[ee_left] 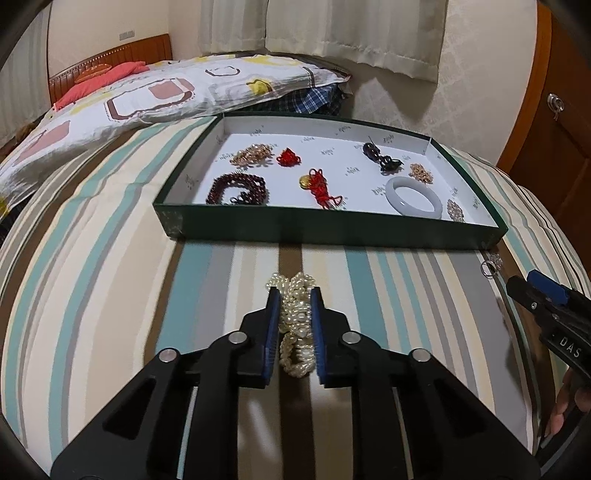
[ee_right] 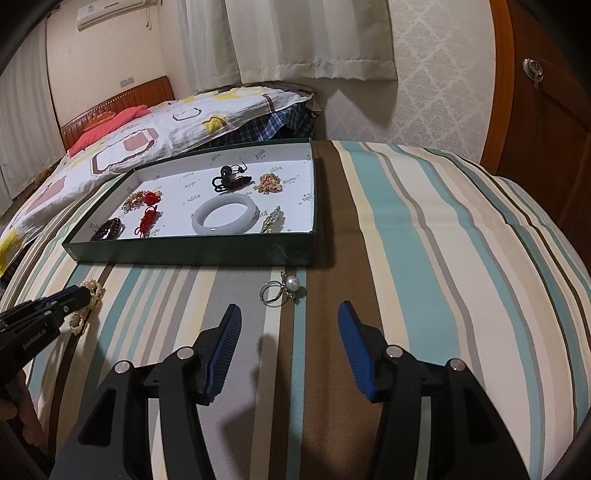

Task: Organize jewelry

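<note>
— Striped bedspread fills the left wrist view, with a patterned pillow and pale curtains behind. What sits on it?

— A shallow green box lined in white, holding a dark red bead bracelet, a red knotted charm, a white bangle, a black bead piece and small gold-toned clusters.

— And the left gripper?

— Its blue pads are clamped on a pearl bracelet lying on the spread, just in front of the box. The right gripper's tip pokes in at the right edge, near a ring by the box's corner.

— Right wrist view?

— Same bed, wallpapered wall and a wooden door beyond. The right gripper has its jaws standing apart with nothing between them, above the cloth. The pearl ring lies on the spread just ahead of the fingertips, close to the box's near wall.

— The left one?

— At the left edge, the left gripper is closed on the pearl bracelet, with a hand below it.
</note>
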The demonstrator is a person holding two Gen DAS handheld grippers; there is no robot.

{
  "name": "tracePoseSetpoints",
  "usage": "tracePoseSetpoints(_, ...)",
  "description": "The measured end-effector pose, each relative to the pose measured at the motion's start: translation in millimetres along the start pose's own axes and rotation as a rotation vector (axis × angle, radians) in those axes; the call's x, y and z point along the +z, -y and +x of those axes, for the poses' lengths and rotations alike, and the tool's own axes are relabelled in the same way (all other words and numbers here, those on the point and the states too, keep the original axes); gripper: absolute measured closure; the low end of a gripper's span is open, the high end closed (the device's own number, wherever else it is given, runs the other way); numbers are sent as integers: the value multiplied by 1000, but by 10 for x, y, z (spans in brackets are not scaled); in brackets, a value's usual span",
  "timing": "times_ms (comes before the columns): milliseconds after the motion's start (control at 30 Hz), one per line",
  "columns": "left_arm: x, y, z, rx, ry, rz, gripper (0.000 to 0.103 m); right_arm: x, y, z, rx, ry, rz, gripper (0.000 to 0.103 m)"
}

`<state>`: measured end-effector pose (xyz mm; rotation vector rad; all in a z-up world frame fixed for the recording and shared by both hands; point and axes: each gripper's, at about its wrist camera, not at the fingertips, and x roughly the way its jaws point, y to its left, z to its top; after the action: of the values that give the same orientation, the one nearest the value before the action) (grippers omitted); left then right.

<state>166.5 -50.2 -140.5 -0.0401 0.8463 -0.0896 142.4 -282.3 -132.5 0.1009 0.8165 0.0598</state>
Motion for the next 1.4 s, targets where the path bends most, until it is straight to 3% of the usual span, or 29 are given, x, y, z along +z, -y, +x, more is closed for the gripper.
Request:
tracePoseSetpoints(67, 14, -36, 2, -1, 1, -7, 91, 5, -14, 22, -1, -5, -5, 49)
tracePoseSetpoints(567, 33, -123, 30, -26, -12, -27, 90, 45, -18, 80, 3, -20, -2, 49)
tracePoseSetpoints(833, 14, -127, 50, -16, -21, -36, 65, 27, -17, 94, 7, -22, 6, 49)
tracePoseSetpoints(1000, 17, -121, 97, -28, -43, -26, 65, 18, -21, 119, 9, -31, 7, 49)
tracePoseSetpoints(1067, 21, -105, 104, -38, -45, -11, 78, 31, -15, 132, 9, -33, 7, 49)
tracePoseSetpoints(1400, 55, -160, 68, -37, -21, -5, 82, 70, -16, 177, 8, -43, 11, 49)
